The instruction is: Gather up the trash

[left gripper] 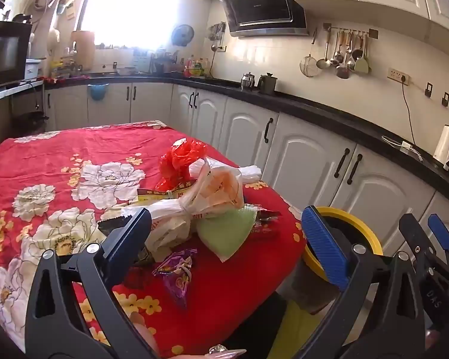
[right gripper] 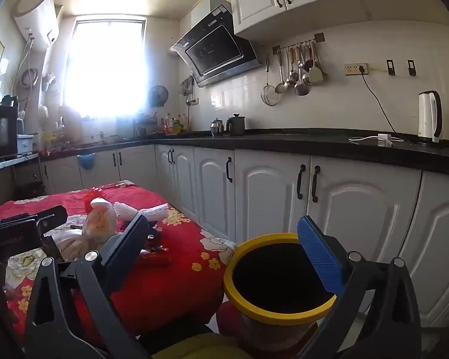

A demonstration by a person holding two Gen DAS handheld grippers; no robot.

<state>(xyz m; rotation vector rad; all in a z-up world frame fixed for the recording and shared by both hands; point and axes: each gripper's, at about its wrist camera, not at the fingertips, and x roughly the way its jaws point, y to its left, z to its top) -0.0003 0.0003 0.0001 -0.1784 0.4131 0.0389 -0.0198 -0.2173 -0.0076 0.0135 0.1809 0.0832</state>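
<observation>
A heap of trash lies on the red flowered tablecloth [left gripper: 60, 155]: a red plastic bag [left gripper: 181, 161], a knotted white and orange bag [left gripper: 212, 191], a pale green packet [left gripper: 227, 233], a purple wrapper [left gripper: 176, 278] and a red wrapper [left gripper: 266, 227]. My left gripper [left gripper: 227, 239] hovers open just in front of the heap, nothing between its fingers. A yellow-rimmed bin [right gripper: 280, 275] stands beside the table's right corner. My right gripper [right gripper: 224, 251] is open over the gap between table and bin, holding nothing. The heap [right gripper: 98, 224] also shows at the left of the right wrist view.
White cabinets under a black countertop [right gripper: 314, 142] run along the right side, close behind the bin. A white kettle [right gripper: 429, 116] and a charger cable sit on the counter. A microwave [left gripper: 4, 53] stands far left. The bright window washes out the far wall.
</observation>
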